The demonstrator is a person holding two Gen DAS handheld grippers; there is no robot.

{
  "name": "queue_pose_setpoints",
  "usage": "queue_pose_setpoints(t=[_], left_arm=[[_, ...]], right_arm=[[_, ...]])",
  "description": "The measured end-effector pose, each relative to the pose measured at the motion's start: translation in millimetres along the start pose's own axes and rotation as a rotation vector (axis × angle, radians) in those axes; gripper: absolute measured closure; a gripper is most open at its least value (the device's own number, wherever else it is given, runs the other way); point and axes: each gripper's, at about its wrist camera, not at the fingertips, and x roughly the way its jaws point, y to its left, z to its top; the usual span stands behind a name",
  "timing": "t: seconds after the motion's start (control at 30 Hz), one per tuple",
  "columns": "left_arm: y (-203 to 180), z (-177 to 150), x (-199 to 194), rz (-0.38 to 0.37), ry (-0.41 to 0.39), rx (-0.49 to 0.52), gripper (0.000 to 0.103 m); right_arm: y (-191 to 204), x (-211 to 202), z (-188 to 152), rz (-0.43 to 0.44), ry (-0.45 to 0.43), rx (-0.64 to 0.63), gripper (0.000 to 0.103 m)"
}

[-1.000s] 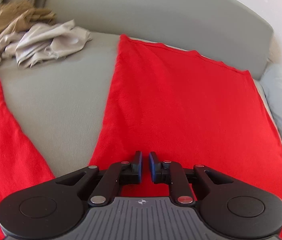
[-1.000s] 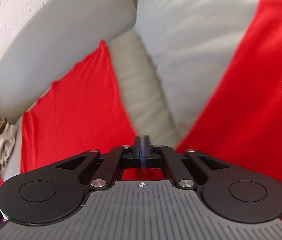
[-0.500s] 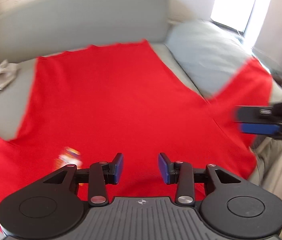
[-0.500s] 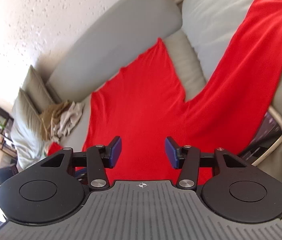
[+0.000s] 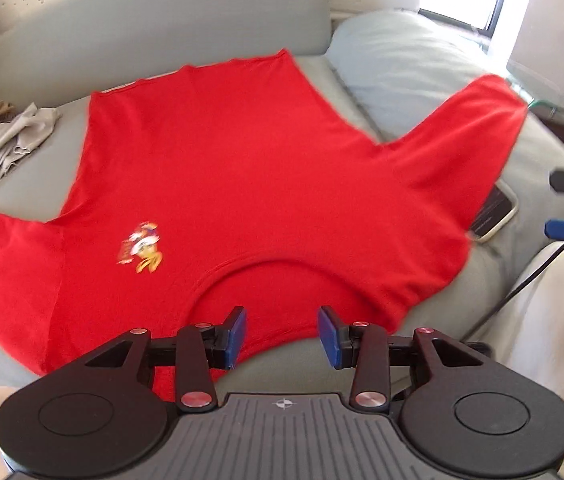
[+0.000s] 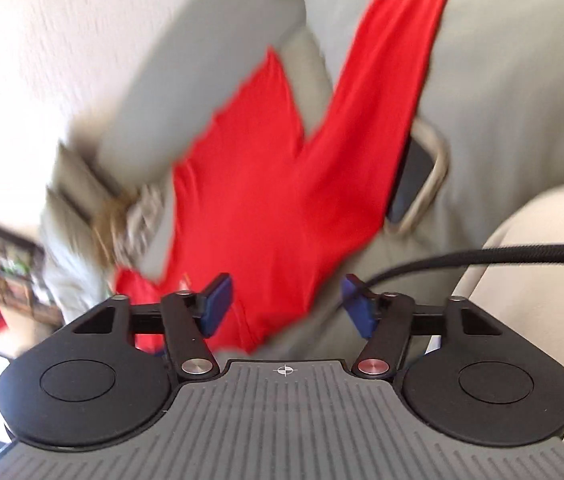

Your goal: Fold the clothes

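Left wrist view: a red shirt (image 5: 242, 176) is spread flat on the sofa (image 5: 162, 20), collar nearest, hem at twelve o'clock. The left gripper (image 5: 282, 334) hangs over the collar, fingers half apart and empty. The right gripper (image 6: 286, 304), fingers opening and empty, is seen at three o'clock beside a sleeve that covers a phone (image 5: 496, 212); crumpled clothes (image 5: 10, 140) lie at ten.

A home living room: grey sofa (image 5: 162, 24), cushions (image 5: 402, 60), crumpled laundry (image 5: 10, 140).

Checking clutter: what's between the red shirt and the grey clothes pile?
Bare grey sofa seat separates red shirt from clothes pile, in left wrist view.
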Motion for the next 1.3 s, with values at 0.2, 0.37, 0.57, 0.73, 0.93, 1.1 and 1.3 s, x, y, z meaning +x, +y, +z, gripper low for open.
queue_pose_setpoints(t=[0.2,0.37,0.57,0.73,0.93,1.1,1.3], left_arm=[[-30,12,15,-0.077,-0.008,0.022,0.059],[-39,15,33,-0.038,0.026,0.036,0.059],[-34,17,35,-0.017,0.028,0.030,0.058],[-22,20,22,0.048,-0.017,0.040,0.058],[-18,17,20,0.046,-0.038,0.020,0.058],[-25,17,22,0.048,-0.041,0.015,0.058],[-30,10,22,0.001,-0.024,-0.027,0.058]], right_arm=[[-37,-47,52,0.016,-0.300,0.167,0.019],[-105,-34,65,0.213,-0.251,0.553,0.018],[-101,-31,61,0.153,-0.225,0.477,0.018],[-71,-42,74,-0.165,0.044,0.214,0.019],[-62,-60,65,0.012,0.314,0.168,0.022],[-47,-85,50,0.446,0.132,0.216,0.027],[-38,-87,82,0.181,-0.432,0.162,0.017]])
